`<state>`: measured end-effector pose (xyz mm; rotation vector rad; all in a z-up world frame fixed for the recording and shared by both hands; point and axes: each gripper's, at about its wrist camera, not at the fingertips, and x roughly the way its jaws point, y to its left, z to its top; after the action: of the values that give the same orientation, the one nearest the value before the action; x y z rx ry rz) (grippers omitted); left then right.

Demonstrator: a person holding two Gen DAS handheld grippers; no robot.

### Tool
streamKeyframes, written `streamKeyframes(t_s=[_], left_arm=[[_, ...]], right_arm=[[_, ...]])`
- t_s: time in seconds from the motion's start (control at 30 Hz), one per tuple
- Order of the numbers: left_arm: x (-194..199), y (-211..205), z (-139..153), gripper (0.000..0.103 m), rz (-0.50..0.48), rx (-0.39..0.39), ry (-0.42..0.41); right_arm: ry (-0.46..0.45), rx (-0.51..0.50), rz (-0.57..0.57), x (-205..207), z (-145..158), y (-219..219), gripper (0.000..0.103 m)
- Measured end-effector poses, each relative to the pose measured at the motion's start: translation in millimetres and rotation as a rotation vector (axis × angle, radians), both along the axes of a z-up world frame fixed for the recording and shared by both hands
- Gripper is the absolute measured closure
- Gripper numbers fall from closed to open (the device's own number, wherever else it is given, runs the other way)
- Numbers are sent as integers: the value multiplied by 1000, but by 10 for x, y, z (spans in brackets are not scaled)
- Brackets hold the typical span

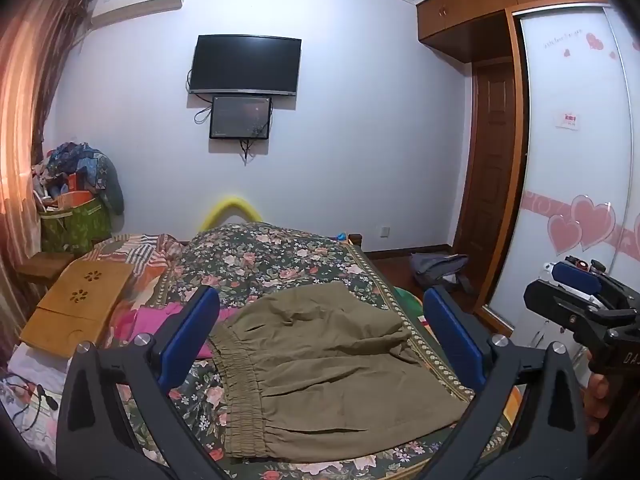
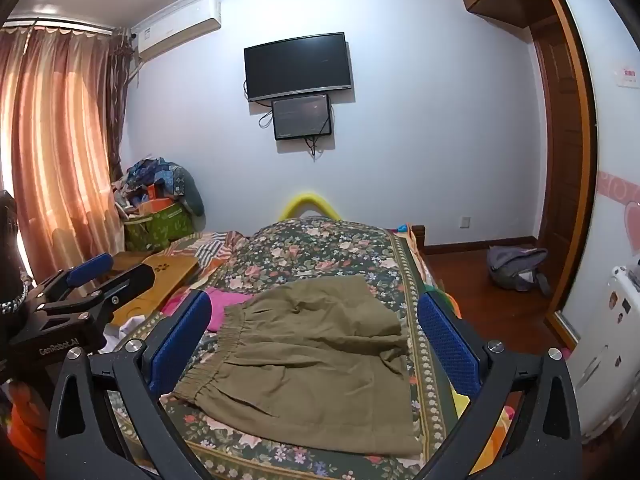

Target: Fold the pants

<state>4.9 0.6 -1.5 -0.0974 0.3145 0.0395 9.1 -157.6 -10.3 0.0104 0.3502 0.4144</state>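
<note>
1. The olive-green cotton pants point(image 1: 320, 364) lie folded on the dark floral bedspread point(image 1: 280, 256), elastic waistband to the left, rumpled fold edge at the far right.
2. The left gripper point(image 1: 320, 344) hovers above them, blue-padded fingers spread wide, gripping nothing.
3. The right gripper point(image 2: 316, 344) is likewise agape and empty over the same cloth.
4. The fold looks nearly finished; likely only a last fold or smoothing remains.
5. To do it well, pinch both near corners evenly, lift low, and lay the edges flush.
6. Avoid snagging the pink garment point(image 2: 224, 306) just beside the waistband.
</note>
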Motion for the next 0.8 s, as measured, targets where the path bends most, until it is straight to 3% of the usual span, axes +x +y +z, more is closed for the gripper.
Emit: streamKeyframes(t_s=[0.1, 0.8], left_arm=[[-78, -10, 6, 0, -12, -3, -35], [-68, 51, -85, 0, -14, 5, -20]], right_arm=[[0, -4, -1, 0, -3, 10, 0], [0, -8, -1, 19, 2, 32, 0]])
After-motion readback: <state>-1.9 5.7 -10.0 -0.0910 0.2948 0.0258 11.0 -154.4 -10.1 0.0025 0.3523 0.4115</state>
